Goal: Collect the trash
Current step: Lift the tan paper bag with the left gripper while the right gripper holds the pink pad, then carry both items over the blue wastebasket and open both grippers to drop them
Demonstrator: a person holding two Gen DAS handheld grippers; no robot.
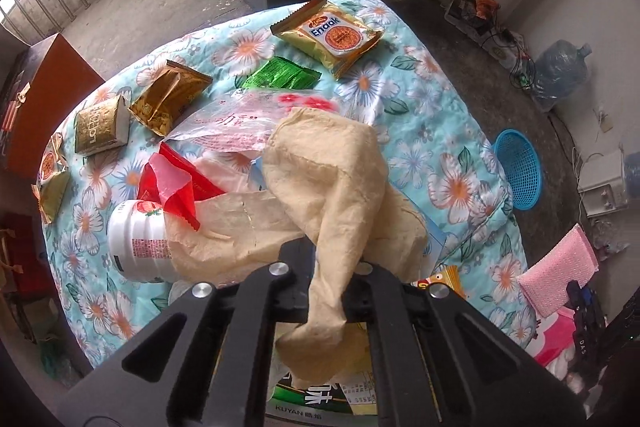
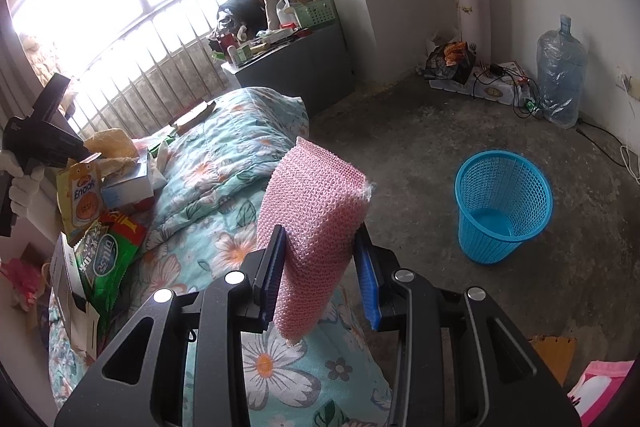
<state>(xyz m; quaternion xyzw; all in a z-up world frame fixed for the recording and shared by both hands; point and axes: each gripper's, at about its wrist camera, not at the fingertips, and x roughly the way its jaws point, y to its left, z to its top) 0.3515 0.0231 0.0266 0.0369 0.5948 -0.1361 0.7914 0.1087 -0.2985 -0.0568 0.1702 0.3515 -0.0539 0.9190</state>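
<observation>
Beige paper pinched in closed left gripper, lifted over trash pile on floral quilt. Pink mesh sponge clamped in right gripper. Blue basket on floor, apart from bed.

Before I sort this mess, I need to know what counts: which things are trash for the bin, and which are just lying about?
Job: crumpled beige paper, gold Enaak wrapper, green foil wrapper, pink mesh sponge, blue mesh bin.
Lying about: clear water jug, grey cabinet.
</observation>
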